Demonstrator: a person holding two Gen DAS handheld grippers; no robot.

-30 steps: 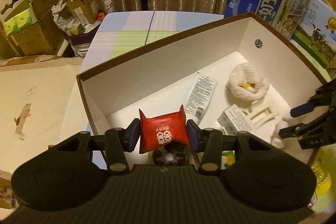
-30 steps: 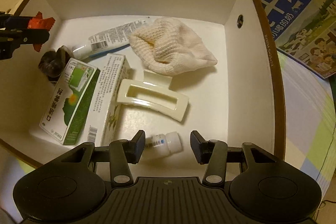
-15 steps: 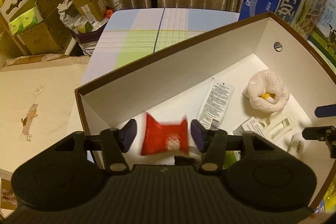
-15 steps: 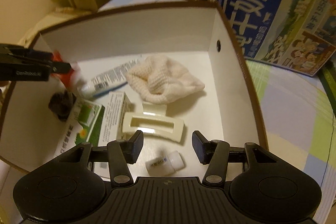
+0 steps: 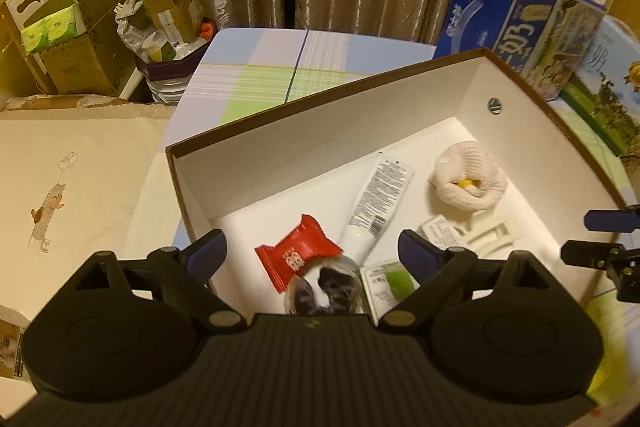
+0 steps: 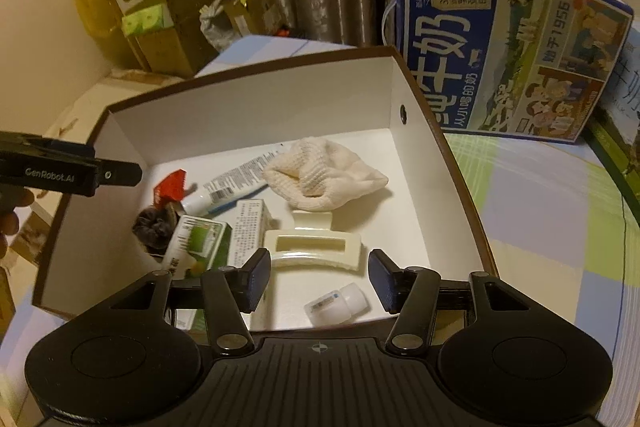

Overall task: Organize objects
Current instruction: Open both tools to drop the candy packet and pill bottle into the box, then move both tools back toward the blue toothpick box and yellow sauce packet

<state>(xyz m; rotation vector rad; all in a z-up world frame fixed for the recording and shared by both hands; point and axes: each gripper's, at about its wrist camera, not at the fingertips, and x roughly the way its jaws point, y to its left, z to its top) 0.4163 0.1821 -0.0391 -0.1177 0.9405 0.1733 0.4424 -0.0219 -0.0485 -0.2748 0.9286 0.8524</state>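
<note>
Red packet [image 5: 298, 254] lies loose in the white box [image 5: 280, 155], against a dark scrunchie [image 5: 328, 287] and beside a tube [image 5: 376, 203]. Left gripper [image 5: 312, 255] hangs above it, jaws wide apart and empty. Right gripper [image 6: 318, 279] is spread too, over a small bottle [image 6: 336, 305].

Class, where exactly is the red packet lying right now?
Inside the box, at its left end in both views: the red packet lies partly on the dark scrunchie, beside the white tube.
</note>
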